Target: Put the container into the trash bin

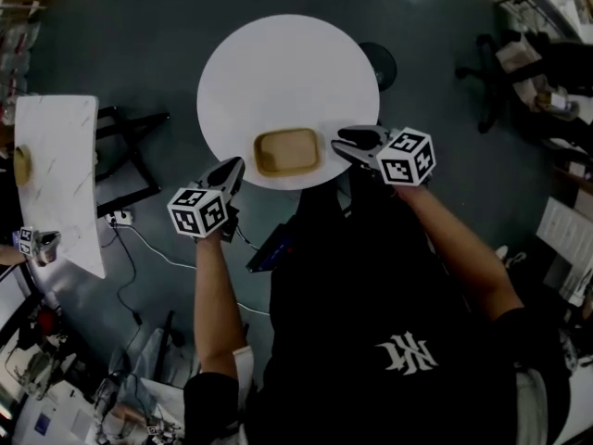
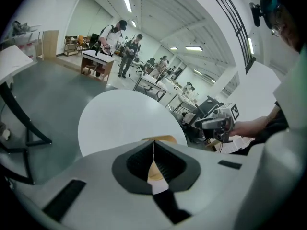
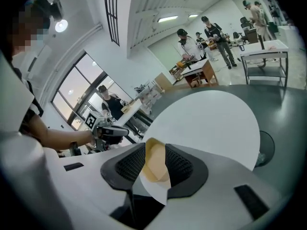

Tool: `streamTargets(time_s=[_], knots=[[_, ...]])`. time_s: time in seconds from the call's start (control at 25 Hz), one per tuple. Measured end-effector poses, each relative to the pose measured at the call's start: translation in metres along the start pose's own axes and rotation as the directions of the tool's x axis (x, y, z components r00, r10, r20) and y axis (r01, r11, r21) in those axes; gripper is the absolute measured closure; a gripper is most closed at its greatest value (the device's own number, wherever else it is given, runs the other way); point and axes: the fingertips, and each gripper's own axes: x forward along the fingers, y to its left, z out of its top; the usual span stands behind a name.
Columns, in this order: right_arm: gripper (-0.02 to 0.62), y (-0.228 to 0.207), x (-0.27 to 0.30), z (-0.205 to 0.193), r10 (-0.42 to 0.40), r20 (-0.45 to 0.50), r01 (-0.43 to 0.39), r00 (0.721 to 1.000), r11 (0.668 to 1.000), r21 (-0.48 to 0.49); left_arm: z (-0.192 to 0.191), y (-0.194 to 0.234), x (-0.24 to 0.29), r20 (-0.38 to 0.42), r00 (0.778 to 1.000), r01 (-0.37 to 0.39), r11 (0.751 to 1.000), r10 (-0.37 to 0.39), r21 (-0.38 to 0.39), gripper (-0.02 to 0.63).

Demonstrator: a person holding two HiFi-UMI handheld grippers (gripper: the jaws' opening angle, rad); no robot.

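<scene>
Container (image 1: 288, 152) on round white tbl (image 1: 278, 63), at its 6 o'clock edge. R gripper (image 1: 341, 142) at container's 3 o'clock, jaws apart, nothing clamped. L gripper (image 1: 233, 171) at 8 o'clock, jaws closed, empty.

Big open lab/workshop hall: long white ceiling strip lights (image 2: 127, 4), smooth grey-green floor (image 2: 43, 95), rows of workbenches incl. light wooden bench (image 2: 98, 60), standing people at benches (image 2: 111, 35), white power strip on floor (image 1: 119, 218).

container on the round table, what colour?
Tan container; clearest in the head view.
</scene>
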Motion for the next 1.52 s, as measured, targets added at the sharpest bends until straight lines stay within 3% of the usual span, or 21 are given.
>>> streamTargets(time_s=[0.52, 1.0, 1.52], knots=[[0.446, -0.021, 0.034, -0.043, -0.108, -0.062, 0.116, 0.992, 0.983, 0.139, -0.034, 0.015, 0.035, -0.115, 0.993, 0.014, 0.999, -0.019, -0.040, 0.566], [0.426, -0.029, 0.057, -0.084, -0.186, -0.163, 0.217, 0.969, 0.957, 0.194, -0.066, 0.024, 0.048, -0.217, 0.976, -0.002, 0.996, -0.016, -0.084, 0.517], [0.441, -0.035, 0.067, -0.099, -0.237, -0.197, 0.280, 0.951, 0.931, 0.234, -0.083, 0.018, 0.064, -0.259, 0.965, 0.017, 0.993, -0.048, -0.119, 0.526]])
